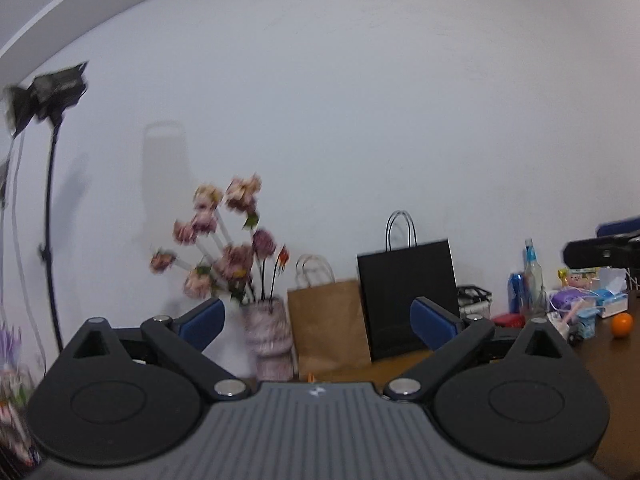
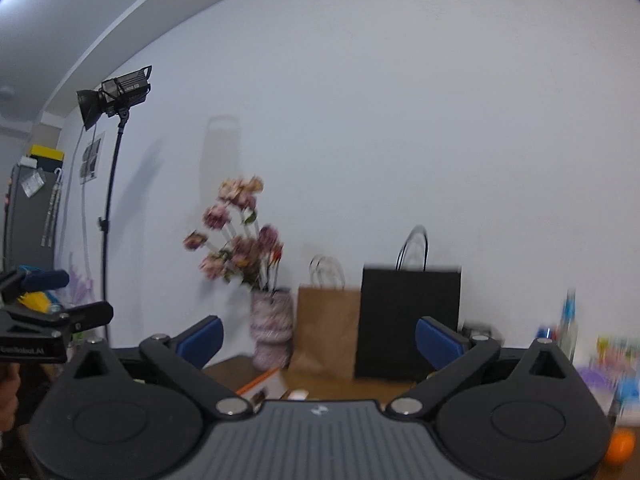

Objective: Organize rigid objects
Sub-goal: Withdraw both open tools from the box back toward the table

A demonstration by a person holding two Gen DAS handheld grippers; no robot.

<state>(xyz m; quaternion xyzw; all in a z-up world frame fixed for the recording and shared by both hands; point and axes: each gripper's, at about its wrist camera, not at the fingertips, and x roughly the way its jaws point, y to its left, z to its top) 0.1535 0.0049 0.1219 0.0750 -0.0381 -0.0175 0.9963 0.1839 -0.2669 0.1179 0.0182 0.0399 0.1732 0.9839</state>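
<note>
Both grippers, left gripper (image 1: 318,322) and right gripper (image 2: 319,340), jaws released, nothing between; counter (image 1: 612,356) centre-right: two paper bags (image 1: 408,300), one vase (image 1: 269,334), one orange (image 1: 622,325).

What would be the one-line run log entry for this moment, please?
left gripper: open, empty | right gripper: open, empty | ahead: vase, brown bag, black bag | orange on table

Each gripper, the left gripper (image 1: 318,320) and the right gripper (image 2: 319,338), fills the lower frame — black linkage arms, silver pivot screws, round black discs, blue pads (image 1: 202,320) — with a ribbed grey housing bearing a small white logo at bottom centre.
</note>
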